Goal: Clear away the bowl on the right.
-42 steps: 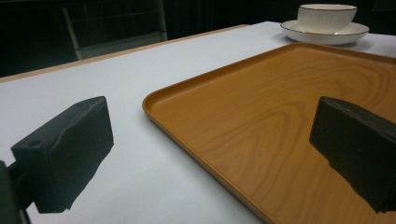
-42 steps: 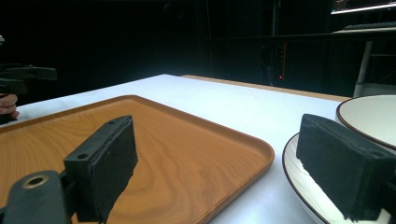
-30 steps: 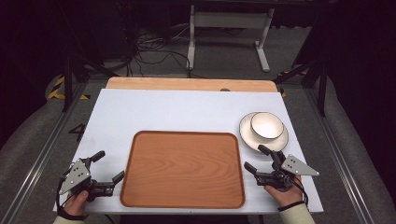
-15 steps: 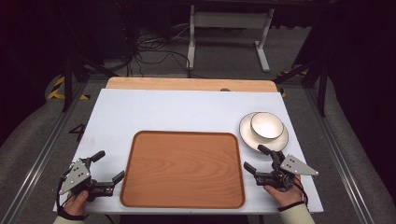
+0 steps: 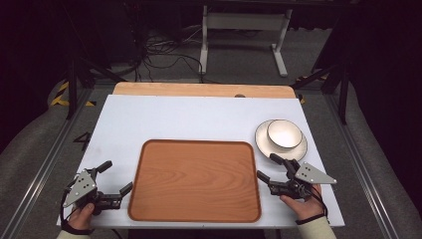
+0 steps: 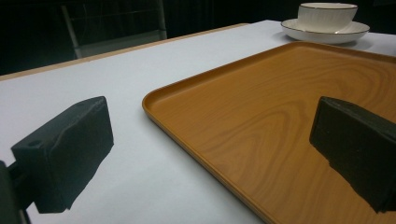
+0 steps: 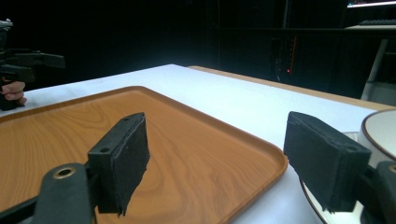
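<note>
The white worktop (image 5: 189, 119) carries a broad wooden tray (image 5: 196, 179) in the middle of its near half, long axis running left to right, bare inside. Beyond the tray's far right corner stands a white plate (image 5: 262, 142) with a white bowl (image 5: 284, 133) resting on it. The right tongs (image 5: 271, 168) sit just off the tray's right edge, pointing up-left, with the plate just ahead of the farther jaw; their jaws stand wide with nothing between them and have just been closing a little. The left tongs (image 5: 115, 177) rest at the tray's left edge, well apart from the dishes, also wide and holding nothing. The right hand is plainly the nearer one for a reach to bowl and plate.
</note>
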Demonstrator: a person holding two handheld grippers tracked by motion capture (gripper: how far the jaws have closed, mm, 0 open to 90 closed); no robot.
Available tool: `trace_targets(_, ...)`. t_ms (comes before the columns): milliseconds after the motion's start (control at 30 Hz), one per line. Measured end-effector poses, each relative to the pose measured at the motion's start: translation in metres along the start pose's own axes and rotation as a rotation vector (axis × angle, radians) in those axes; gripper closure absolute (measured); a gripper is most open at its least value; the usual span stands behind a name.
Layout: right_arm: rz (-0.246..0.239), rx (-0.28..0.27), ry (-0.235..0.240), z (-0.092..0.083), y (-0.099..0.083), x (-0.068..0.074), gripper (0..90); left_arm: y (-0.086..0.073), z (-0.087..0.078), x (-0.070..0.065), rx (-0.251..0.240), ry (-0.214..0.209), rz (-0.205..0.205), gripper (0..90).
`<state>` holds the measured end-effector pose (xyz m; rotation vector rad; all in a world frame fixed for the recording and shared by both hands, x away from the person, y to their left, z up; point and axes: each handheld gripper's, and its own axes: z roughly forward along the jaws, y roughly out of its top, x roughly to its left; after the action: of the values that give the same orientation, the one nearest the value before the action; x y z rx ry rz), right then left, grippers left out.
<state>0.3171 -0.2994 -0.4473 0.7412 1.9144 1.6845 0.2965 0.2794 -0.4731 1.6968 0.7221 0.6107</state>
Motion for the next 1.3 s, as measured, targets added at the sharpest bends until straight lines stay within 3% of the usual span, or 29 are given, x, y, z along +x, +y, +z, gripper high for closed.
trace_targets(633,0.027,-0.006,-0.017,-0.004,0.029,-0.001,21.1,0.0,0.0,0.0,-0.003,0.002,0.0,0.2)
trace_targets(933,0.001,-0.02,-0.024,-0.005,0.039,-0.002,22.5,0.0,0.0,0.0,-0.004,0.003,-0.002,0.3)
trace_targets(1100,0.009,-0.019,-0.006,-0.004,0.043,-0.005,24.2,0.0,0.0,0.0,-0.005,0.004,-0.002,0.3)
trace_targets(1300,0.01,0.002,-0.03,-0.004,0.051,-0.016,26.7,0.0,0.001,0.0,-0.003,0.001,-0.008,0.3)
